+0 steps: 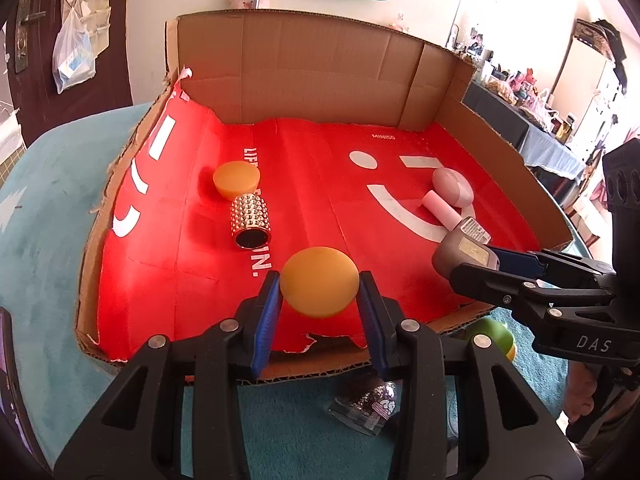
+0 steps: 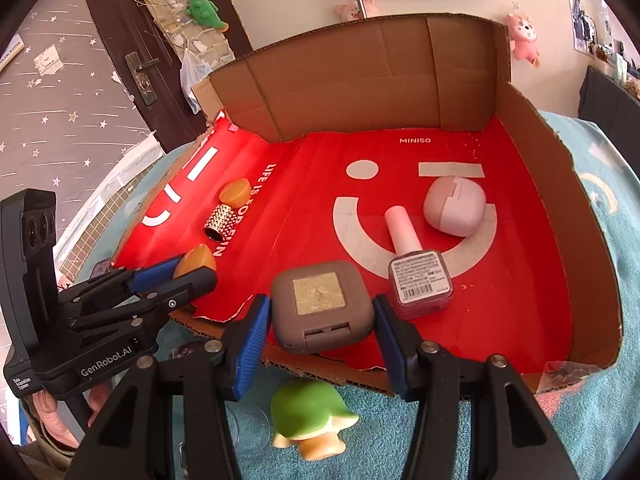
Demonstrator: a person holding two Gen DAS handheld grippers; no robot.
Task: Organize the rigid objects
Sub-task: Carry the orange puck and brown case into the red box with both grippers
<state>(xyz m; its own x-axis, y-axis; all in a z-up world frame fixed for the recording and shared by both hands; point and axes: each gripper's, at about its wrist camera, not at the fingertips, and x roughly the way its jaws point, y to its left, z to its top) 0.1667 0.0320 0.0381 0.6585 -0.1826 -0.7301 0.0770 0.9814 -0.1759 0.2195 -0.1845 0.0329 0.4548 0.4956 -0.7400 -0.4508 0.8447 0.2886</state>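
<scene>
Two grippers hang over the red-lined cardboard tray [image 1: 496, 144]. Left gripper [image 1: 319, 292] fingers clamp an orange dome [image 1: 318, 286]. Right gripper [image 2: 322, 312] fingers grasp a grey square compact [image 2: 320, 304].

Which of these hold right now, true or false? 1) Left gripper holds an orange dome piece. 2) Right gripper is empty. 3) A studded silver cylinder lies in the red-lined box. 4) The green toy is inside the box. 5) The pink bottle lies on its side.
1) True: the left gripper is shut on the orange dome piece.
2) False: the right gripper is shut on a grey square compact.
3) True: the studded silver cylinder lies in the box, beside a second orange piece.
4) False: the green toy sits outside, on the teal cloth by the box's near edge.
5) True: the pink bottle lies flat, near the pink case.
</scene>
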